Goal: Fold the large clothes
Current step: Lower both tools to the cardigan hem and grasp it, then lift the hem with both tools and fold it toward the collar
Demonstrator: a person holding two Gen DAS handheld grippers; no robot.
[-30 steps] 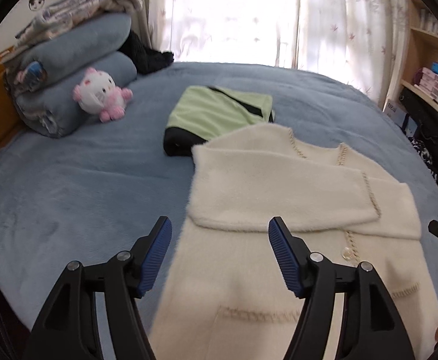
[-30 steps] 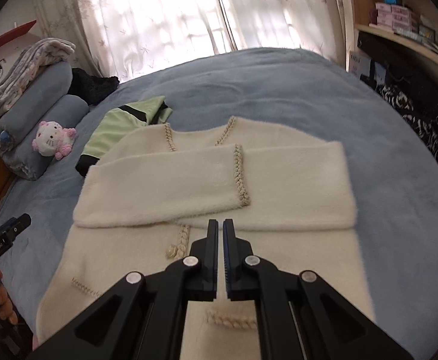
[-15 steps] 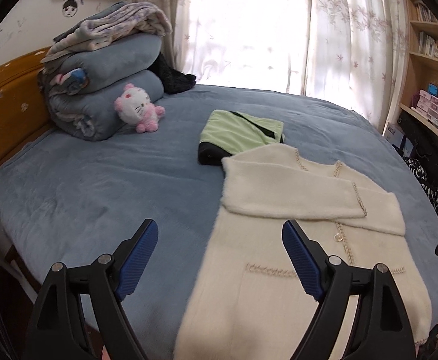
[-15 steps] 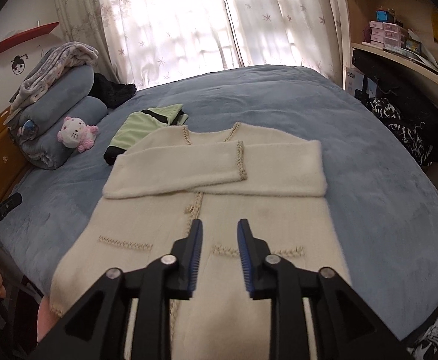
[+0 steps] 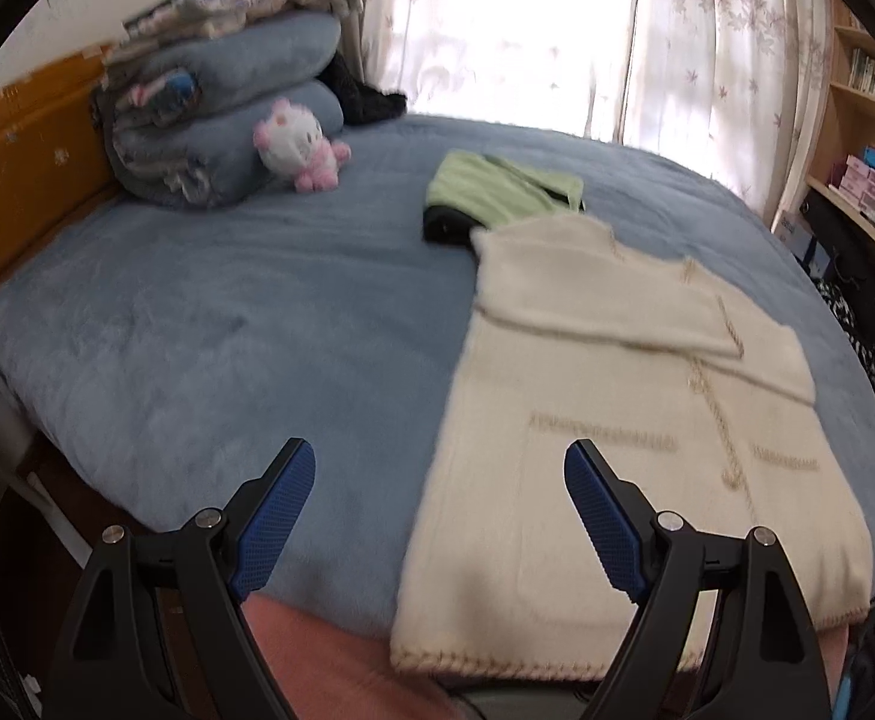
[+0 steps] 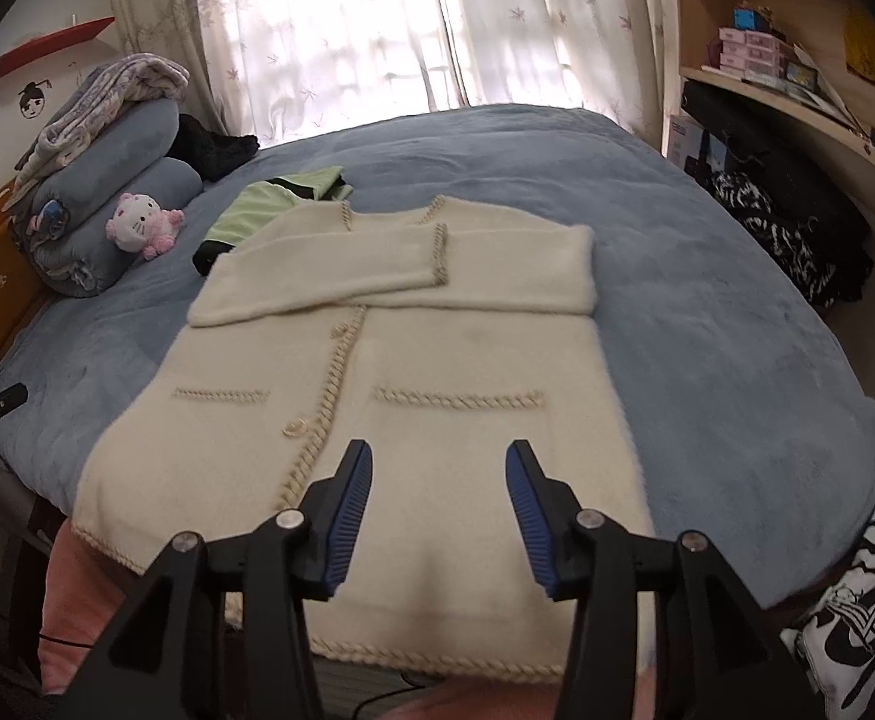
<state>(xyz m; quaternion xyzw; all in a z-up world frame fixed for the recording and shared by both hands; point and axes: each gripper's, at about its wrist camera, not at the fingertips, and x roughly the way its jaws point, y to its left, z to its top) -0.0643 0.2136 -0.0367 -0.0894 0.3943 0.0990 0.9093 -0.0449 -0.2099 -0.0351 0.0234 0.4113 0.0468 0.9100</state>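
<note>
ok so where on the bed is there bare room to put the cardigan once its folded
Bare blanket lies between the cardigan and the pillows, and again right of the cardigan toward the shelves. It is crowded at the cardigan's top left, where the green garment touches it, near the plush toy.

blurred: cardigan [image 5: 617,420] left view | hidden: hem middle behind right hand-held gripper [image 6: 437,510]
</note>
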